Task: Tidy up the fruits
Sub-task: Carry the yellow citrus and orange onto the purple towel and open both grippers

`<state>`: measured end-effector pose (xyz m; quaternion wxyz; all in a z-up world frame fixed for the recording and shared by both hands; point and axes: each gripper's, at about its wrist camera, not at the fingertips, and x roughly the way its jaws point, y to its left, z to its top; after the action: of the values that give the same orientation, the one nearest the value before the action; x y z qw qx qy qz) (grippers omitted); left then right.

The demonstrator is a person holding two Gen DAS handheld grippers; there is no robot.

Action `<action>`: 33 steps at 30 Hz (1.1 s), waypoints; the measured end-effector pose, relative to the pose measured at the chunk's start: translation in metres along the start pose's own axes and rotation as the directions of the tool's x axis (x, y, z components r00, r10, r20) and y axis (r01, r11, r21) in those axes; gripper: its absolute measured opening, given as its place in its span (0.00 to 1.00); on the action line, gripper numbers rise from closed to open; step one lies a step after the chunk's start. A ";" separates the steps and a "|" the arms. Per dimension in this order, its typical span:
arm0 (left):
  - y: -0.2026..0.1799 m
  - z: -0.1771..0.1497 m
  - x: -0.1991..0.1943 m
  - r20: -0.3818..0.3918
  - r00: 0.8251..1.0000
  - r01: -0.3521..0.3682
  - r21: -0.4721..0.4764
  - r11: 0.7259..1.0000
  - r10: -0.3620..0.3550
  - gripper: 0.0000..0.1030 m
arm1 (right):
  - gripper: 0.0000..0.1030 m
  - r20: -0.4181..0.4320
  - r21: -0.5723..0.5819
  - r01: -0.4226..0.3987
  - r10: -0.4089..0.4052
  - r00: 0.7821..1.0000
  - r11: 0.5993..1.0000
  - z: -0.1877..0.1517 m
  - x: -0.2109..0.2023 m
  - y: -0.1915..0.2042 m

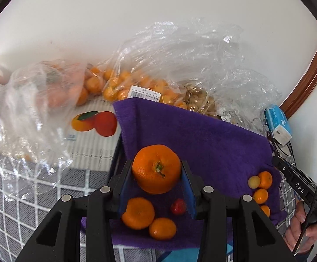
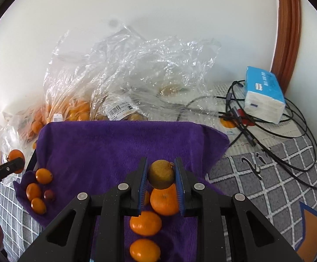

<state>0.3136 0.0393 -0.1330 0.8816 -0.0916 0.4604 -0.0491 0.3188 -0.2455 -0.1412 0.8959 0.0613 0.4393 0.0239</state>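
Two grippers each carry a fruit over the purple towel [image 1: 202,135]. The left gripper [image 1: 157,174] clamps a large orange [image 1: 156,168], stem facing the camera, both blue pads pressed on its sides. The right gripper [image 2: 161,173] is closed on a small brownish-green round fruit [image 2: 161,174], held at the fingertips.

Below the left gripper, at 6 o'clock, two more oranges [image 1: 138,212] and a small red fruit [image 1: 178,206] lie on the towel. At 3 o'clock a cluster of small kumquats [image 1: 261,187] sits near the towel's right edge. The stretch of towel from 12 to 2 o'clock lies bare. Under the right gripper three oranges [image 2: 145,222] run in a line toward 6 o'clock, the nearest just beneath the held fruit; at 9 o'clock is the kumquat cluster with a dark reddish fruit.

The towel lies on a grey checked cloth [image 1: 27,192] and a white mat printed with oranges [image 1: 88,135], against a white wall [image 1: 158,11].

Crumpled clear plastic bags [image 1: 180,52] crowd the towel's far edge from 10 to 1 o'clock, some holding oranges. In the right wrist view, at 2 o'clock, black cables [image 2: 267,126] tangle beside a blue tissue pack [image 2: 265,93], with a brown wooden frame [image 2: 289,32] behind. A hand [image 1: 300,229] shows at 4 o'clock in the left view.
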 end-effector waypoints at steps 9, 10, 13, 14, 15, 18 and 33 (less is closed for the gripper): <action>-0.013 0.010 0.041 -0.035 0.999 -0.025 0.015 1.000 0.025 0.38 | 0.23 -0.083 -0.001 0.004 -0.004 0.997 1.000 0.007 0.046 0.004; -0.014 0.010 0.044 -0.040 0.999 -0.030 0.020 0.999 0.031 0.38 | 0.23 -0.098 -0.006 0.013 -0.014 0.995 1.000 0.006 0.050 0.004; -0.018 0.010 0.053 -0.052 0.997 -0.047 0.041 0.998 0.049 0.38 | 0.23 -0.123 -0.019 0.035 -0.037 0.992 0.999 0.003 0.056 0.005; -0.019 0.009 0.055 -0.055 0.997 -0.049 0.044 0.998 0.051 0.38 | 0.23 -0.128 -0.021 0.039 -0.042 0.991 0.999 0.003 0.058 0.006; -0.019 0.008 0.057 -0.060 0.997 -0.049 0.043 0.998 0.052 0.38 | 0.23 -0.135 -0.024 0.046 -0.048 0.990 0.999 0.003 0.060 0.006; -0.020 0.006 0.063 -0.081 0.995 -0.050 0.039 0.998 0.053 0.38 | 0.23 -0.159 -0.040 0.060 -0.066 0.985 0.997 0.002 0.065 0.008; -0.030 0.004 0.026 -0.034 0.998 -0.048 0.077 0.996 0.051 0.55 | 0.47 -0.116 -0.061 0.051 -0.057 0.992 0.997 -0.002 0.033 0.019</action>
<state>0.3317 0.0058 -0.1459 0.8770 -0.0457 0.4761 -0.0462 0.3377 -0.2229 -0.1657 0.8702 0.0220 0.4920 0.0159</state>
